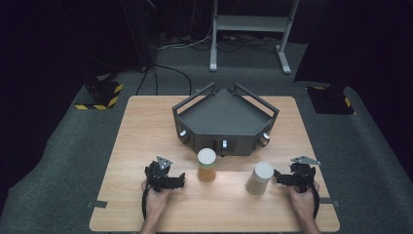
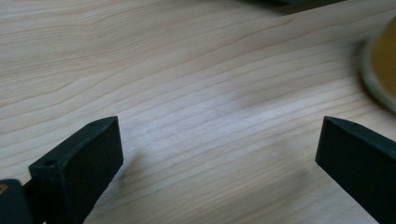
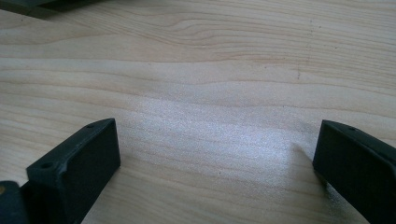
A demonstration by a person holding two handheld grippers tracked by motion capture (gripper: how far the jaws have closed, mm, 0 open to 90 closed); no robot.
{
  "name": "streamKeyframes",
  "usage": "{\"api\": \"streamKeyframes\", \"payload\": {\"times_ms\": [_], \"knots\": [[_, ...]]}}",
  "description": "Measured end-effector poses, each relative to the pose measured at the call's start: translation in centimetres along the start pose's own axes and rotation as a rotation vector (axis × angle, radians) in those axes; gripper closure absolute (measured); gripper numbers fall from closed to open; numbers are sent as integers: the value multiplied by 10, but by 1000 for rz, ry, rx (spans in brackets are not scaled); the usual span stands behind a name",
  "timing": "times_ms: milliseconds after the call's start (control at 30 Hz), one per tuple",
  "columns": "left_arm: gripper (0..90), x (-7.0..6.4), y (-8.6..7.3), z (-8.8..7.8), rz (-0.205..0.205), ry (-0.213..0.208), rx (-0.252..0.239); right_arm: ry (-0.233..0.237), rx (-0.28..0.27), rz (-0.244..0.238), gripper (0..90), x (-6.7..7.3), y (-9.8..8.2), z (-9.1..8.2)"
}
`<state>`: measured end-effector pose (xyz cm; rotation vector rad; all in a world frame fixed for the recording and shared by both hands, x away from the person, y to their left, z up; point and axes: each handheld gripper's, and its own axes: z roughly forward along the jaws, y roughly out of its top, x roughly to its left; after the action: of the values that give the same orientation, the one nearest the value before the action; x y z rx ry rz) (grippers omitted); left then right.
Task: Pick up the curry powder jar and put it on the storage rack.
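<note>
1. My left gripper (image 1: 181, 181) rests on the wooden table (image 1: 146, 141), just left of the orange cup (image 1: 207, 165); its jaws stand wide apart with bare wood between them.
2. In the left gripper view, the orange cup (image 2: 380, 70) sits at the far right edge, apart from both jaws.
3. My right gripper (image 1: 277, 176) lies just right of the white cup (image 1: 259, 178), well right of the orange cup; its jaws are spread wide too, holding nothing.
4. The white cup stands upright, right of the orange cup and apart from it.
5. The dark tray (image 1: 219, 117) sits just behind the orange cup, mid-table.
6. Both my hands grip the tools, on either side of the 2 cups.
</note>
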<state>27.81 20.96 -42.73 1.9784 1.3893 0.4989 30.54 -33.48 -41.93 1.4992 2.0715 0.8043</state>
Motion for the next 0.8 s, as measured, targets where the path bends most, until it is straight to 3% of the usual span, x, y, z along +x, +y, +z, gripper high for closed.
{"api": "streamKeyframes", "payload": {"times_ms": [267, 600, 800], "knots": [[7, -7, 4, -13, 53, -91, -19, 0, 0, 0, 0, 0, 0, 0], [10, -23, 10, -17, 135, -164, -25, 0, 0, 0, 0, 0, 0, 0], [12, -31, 16, -14, 153, -189, -35, 0, 0, 0, 0, 0, 0, 0]]}}
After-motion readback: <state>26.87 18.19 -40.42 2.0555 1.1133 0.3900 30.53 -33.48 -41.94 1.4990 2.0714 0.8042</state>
